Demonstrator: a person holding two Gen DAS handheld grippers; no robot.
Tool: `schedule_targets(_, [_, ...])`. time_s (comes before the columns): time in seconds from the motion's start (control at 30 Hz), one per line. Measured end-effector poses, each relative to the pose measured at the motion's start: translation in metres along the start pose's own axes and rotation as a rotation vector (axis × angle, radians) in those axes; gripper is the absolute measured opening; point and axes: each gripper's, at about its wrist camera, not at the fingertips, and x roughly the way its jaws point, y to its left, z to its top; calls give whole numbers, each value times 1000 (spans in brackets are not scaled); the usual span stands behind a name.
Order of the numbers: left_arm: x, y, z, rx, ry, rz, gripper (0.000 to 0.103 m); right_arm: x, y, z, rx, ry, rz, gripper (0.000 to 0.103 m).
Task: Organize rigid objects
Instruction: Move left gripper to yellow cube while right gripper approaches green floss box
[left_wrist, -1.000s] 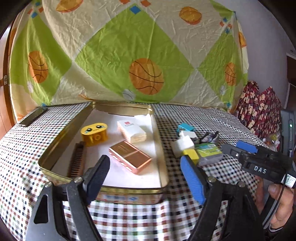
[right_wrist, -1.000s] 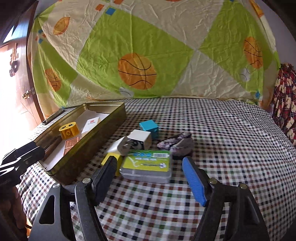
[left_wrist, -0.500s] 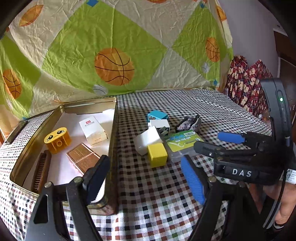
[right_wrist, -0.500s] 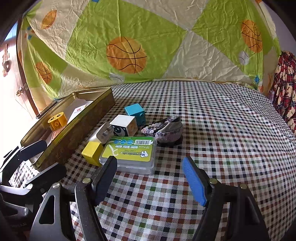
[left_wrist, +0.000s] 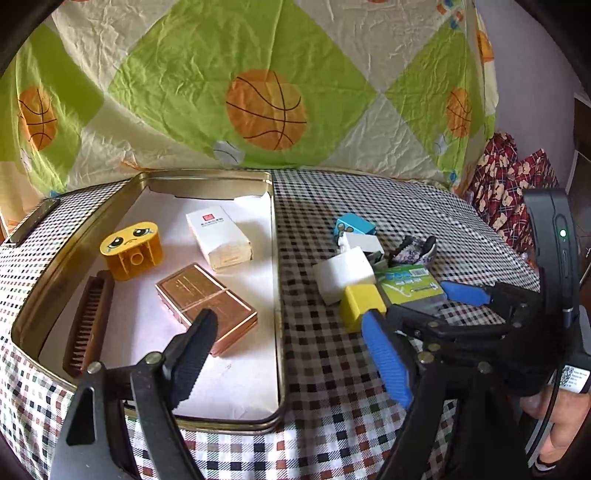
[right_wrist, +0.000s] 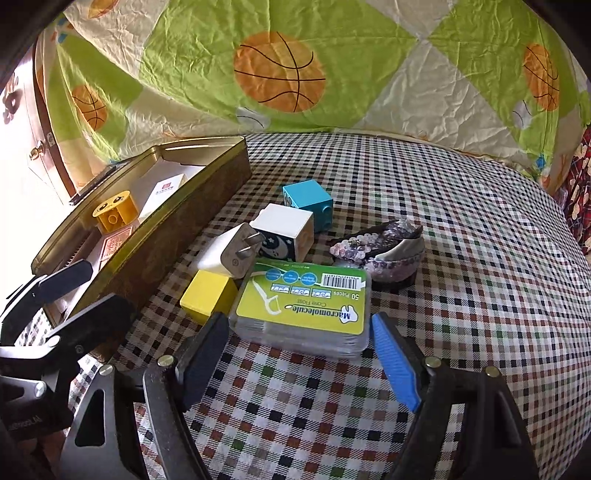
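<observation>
1. While both tools are standing with their jaws apart and nothing between the pads, the right gripper (right_wrist: 299, 350) is hovering over the checked tablecloth (right_wrist: 461, 258), its jaws having just been widening.
2. The floss pick box (right_wrist: 301, 306), clear with a green label, is lying flat at twelve o'clock from that gripper, just beyond its fingertips and not touching them.
3. A yellow block (right_wrist: 208, 295) is sitting at the box's nine o'clock, touching or nearly so; a white charger plug (right_wrist: 231, 254) is leaning at its eleven o'clock.
4. A white cube (right_wrist: 286, 230) and a blue block (right_wrist: 308, 203) are standing farther off at twelve, a sequined shoe (right_wrist: 380, 253) at one o'clock.
5. The left gripper (left_wrist: 291, 354) is hanging empty over the near right corner of the gold tin (left_wrist: 275, 258), which is lying at nine to eleven o'clock from the loose pile.
6. Inside the tin a copper box (left_wrist: 205, 299) is lying at the left gripper's eleven o'clock, beside a white box (left_wrist: 219, 236), a yellow face block (left_wrist: 133, 249) and a brown comb (left_wrist: 88, 321).
</observation>
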Motion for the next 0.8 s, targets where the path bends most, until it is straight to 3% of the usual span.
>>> schedule_targets(0.23, [-9,-11,-2,39,-50,15,83,5,-2,3,-5,13,-12,81])
schedule_targets(0.27, [-9,-13,-2,41,-51,8,83,4,-3,1,-6,11,-23,74])
schedule_targets(0.37, [-9,-20,-3,47,-47,-12,83,-3,-12,-3,28,1,3,74])
schedule_targets(0.57, [-10,-34,-4,73,-46,-28,85,-16,-21,-19,-2,-4,-38,74])
schedule_targets(0.73, [-9,-39,-4,74,-50,-16,89,-27,-35,-26,45,7,-30,76])
schedule_targets(0.8, [-12,-42,-5,78,-75,-1,89,-27,-37,-21,74,2,-9,83])
